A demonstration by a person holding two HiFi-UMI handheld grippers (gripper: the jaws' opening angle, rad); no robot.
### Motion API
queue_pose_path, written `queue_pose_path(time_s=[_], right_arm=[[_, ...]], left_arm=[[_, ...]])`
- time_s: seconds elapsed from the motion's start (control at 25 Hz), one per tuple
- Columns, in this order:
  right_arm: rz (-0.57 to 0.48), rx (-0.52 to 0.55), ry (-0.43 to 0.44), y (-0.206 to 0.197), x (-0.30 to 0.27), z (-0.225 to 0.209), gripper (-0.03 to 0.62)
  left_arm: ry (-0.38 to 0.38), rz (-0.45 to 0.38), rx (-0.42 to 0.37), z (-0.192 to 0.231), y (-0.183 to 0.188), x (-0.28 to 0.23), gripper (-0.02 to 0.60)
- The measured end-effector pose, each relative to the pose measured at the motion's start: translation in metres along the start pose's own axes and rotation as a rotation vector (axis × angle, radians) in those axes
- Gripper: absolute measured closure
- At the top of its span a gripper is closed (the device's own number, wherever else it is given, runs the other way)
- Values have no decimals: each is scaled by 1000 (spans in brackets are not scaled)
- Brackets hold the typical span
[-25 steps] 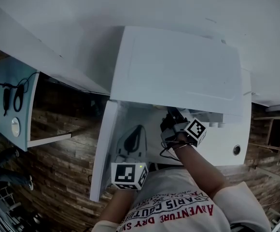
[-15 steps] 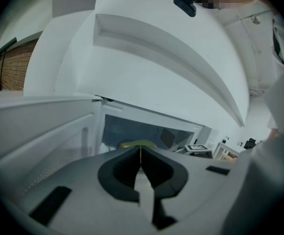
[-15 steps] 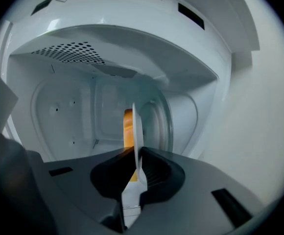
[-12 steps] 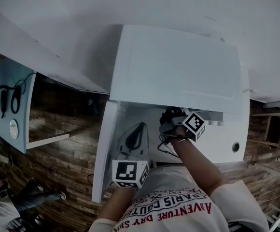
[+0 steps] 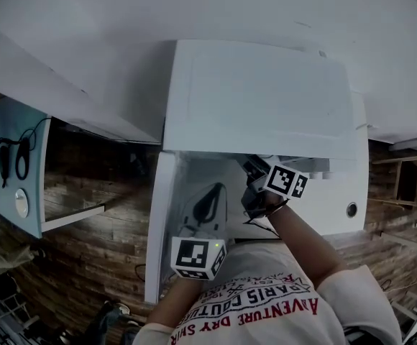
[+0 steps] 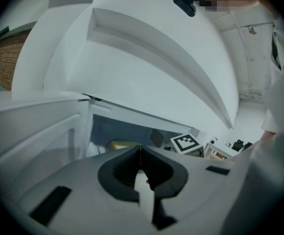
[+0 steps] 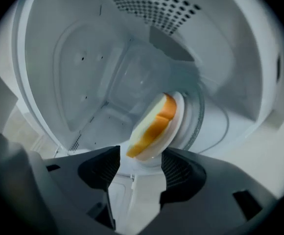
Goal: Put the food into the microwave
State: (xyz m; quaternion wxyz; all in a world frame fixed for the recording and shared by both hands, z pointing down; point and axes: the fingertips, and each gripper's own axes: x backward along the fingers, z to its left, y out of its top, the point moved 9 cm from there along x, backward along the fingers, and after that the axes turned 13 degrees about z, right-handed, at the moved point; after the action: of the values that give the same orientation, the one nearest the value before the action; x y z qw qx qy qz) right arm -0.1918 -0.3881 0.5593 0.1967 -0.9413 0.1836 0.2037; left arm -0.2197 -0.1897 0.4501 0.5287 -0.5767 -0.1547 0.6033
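A white plate (image 7: 175,126) carries yellow-orange food (image 7: 154,124) inside the white microwave (image 5: 259,106), over the glass turntable (image 7: 215,121). My right gripper (image 7: 141,168) reaches into the cavity. Its jaws are opening and stand wide, with the plate's near edge between them and the pads off it. In the head view the right gripper (image 5: 255,177) is at the cavity mouth. My left gripper (image 6: 141,153) is shut on nothing and hangs in front of the opening, beside the open door (image 5: 158,221). In the left gripper view the food (image 6: 120,144) shows in the cavity.
The microwave door swings out to the left, close to my left gripper (image 5: 207,205). The control panel with a round knob (image 5: 351,209) is right of the cavity. A perforated cavity wall (image 7: 156,9) lies above the plate. The floor (image 5: 86,257) is wood plank.
The right hand's marker cube has rolled and shifted slightly at the microwave mouth. The left gripper has stayed almost where it was.
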Motion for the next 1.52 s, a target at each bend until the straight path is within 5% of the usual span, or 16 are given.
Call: queue_pose_path(time_s=[0.16, 0.28, 0.56, 0.76, 0.92, 1.12, 1.24, 1.52], right_arm=[[250, 346, -170, 4, 0, 8, 335], [336, 576, -331, 5, -1, 15, 335], [419, 770, -531, -4, -2, 17, 335], [527, 835, -589, -9, -3, 18, 335], [481, 717, -528, -12, 8, 15, 354], [376, 714, -524, -21, 33, 28, 439], [241, 764, -519, -23, 59, 51, 556], [-33, 965, -426, -29, 116, 113, 576]], left_arm=[[-8, -11, 4, 3, 3, 2, 574], [-9, -17, 14, 4, 3, 3, 574], [-16, -26, 4, 2, 3, 6, 574], [-23, -27, -4, -2, 3, 7, 574], [-22, -26, -9, -4, 2, 8, 574], [5, -32, -24, -4, 5, 10, 574], [19, -53, -48, -6, 13, 11, 574], [19, -133, -91, -18, 41, 17, 574]])
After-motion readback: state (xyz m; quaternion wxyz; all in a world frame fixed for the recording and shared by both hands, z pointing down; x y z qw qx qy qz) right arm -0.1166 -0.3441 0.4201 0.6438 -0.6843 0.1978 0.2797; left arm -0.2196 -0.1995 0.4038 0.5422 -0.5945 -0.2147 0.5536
